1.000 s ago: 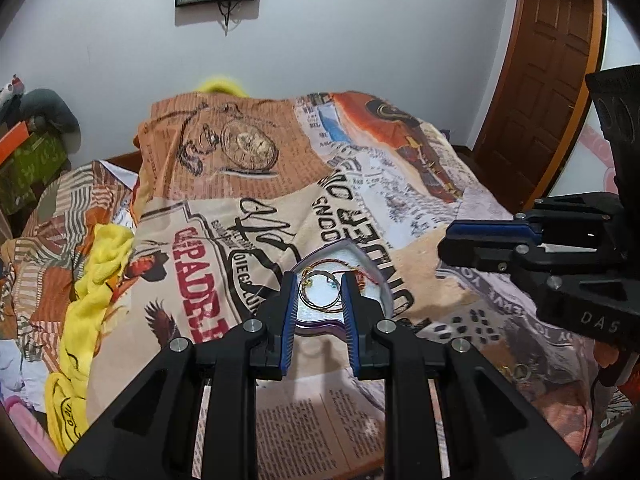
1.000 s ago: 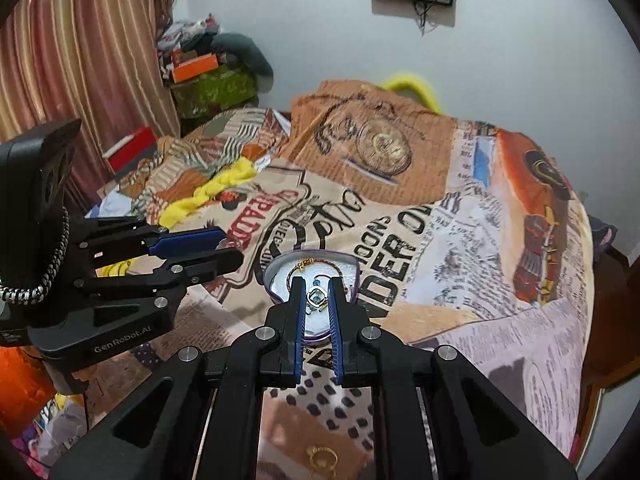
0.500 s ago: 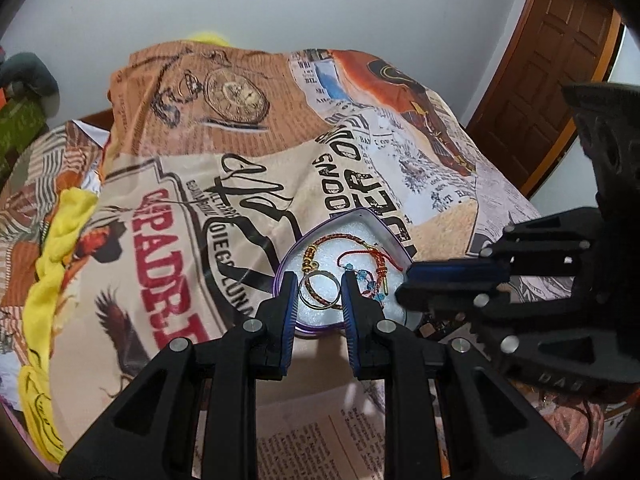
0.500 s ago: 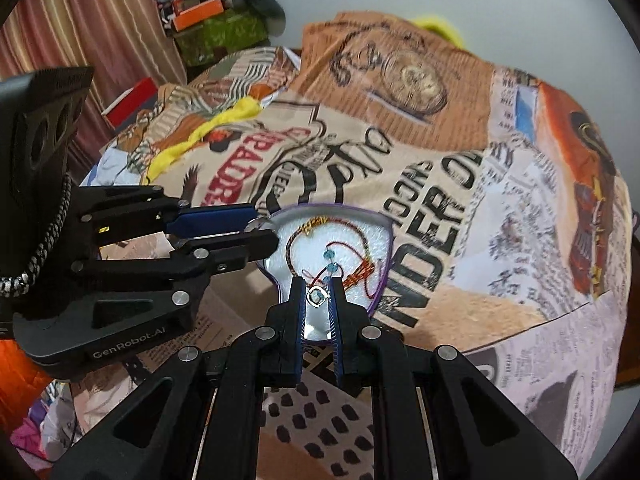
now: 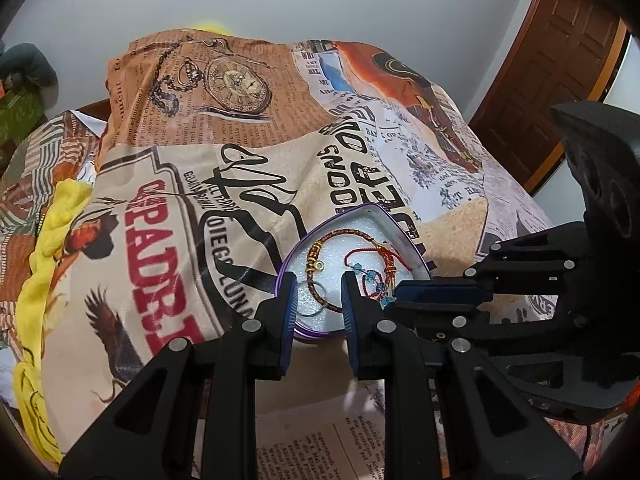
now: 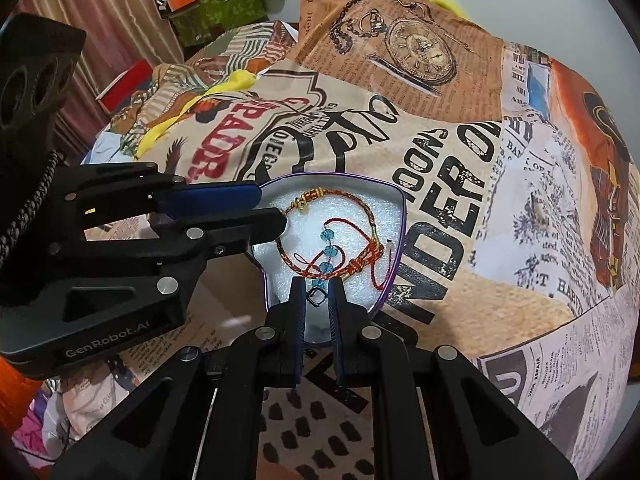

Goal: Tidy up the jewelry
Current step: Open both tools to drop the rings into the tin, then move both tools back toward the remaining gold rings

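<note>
A purple-rimmed tin (image 6: 394, 196) with white foam lining lies on the bed, also in the left wrist view (image 5: 376, 209). In it lie a braided red-gold bracelet (image 6: 370, 220), a red cord bracelet and a string of blue beads (image 6: 330, 250). My right gripper (image 6: 317, 294) hovers over the tin's near edge, jaws narrowly apart around a small dark ring (image 6: 316, 296) at the end of the bead string. My left gripper (image 5: 318, 294) is open over the tin's left side, with a thin ring (image 5: 314, 294) lying between its fingers.
The bed is covered by a newspaper-print blanket (image 5: 180, 208). A yellow cloth (image 5: 44, 264) lies along its left side. Boxes and clutter (image 6: 212, 4) stand at the far left. A wooden door (image 5: 560, 60) is to the right.
Both grippers have moved forward and down over the tin. The right gripper brought the blue bead string along and its jaws have parted slightly.
</note>
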`<state>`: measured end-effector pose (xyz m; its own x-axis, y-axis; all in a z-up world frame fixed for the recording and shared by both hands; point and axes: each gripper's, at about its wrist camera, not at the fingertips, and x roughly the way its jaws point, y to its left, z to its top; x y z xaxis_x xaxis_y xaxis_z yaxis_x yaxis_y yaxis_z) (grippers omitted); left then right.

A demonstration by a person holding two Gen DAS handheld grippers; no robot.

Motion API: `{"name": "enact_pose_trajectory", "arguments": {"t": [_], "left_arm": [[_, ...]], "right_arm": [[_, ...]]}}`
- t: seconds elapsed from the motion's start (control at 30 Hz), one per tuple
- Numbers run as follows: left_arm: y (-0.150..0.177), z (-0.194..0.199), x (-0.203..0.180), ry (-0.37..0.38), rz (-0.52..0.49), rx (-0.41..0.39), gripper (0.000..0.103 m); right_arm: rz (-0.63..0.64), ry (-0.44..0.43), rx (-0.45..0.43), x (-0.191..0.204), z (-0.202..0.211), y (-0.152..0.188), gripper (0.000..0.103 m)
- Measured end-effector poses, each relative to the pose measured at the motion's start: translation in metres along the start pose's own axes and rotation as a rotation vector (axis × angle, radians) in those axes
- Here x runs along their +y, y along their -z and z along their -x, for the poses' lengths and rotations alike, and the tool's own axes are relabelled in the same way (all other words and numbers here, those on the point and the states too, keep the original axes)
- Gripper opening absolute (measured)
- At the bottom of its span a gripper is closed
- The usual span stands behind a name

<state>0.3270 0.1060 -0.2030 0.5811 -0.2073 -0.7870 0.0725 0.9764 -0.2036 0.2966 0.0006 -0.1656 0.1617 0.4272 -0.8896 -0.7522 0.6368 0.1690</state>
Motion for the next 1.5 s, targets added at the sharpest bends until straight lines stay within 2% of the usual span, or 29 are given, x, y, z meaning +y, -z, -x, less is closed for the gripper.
{"name": "enact_pose_trajectory", "arguments": {"t": [0.33,0.5,0.87,1.17,1.5], "left_arm": [[0.001,0.026,-0.004,-0.047,-0.020,-0.041,0.021],[0.002,0.052,-0.003,-0.034,0.006,-0.078,0.021],[0.012,0.111,-0.033,-0.075,-0.061,-0.165,0.021],[0.032,0.143,-0.067,-0.038,-0.089,-0.200,0.022],[0.060,0.137,-0.098,-0.002,-0.103,-0.140,0.023]], "right_arm": [[0.005,0.031,0.009,0.005,0.007,-0.002,0.013],[0.009,0.053,-0.035,0.010,0.025,-0.001,0.024],[0.020,0.126,-0.153,0.024,0.084,0.009,0.024],[0.004,0.183,-0.243,0.025,0.134,0.041,0.024],[-0.043,0.203,-0.259,0.014,0.155,0.092,0.024]]}}
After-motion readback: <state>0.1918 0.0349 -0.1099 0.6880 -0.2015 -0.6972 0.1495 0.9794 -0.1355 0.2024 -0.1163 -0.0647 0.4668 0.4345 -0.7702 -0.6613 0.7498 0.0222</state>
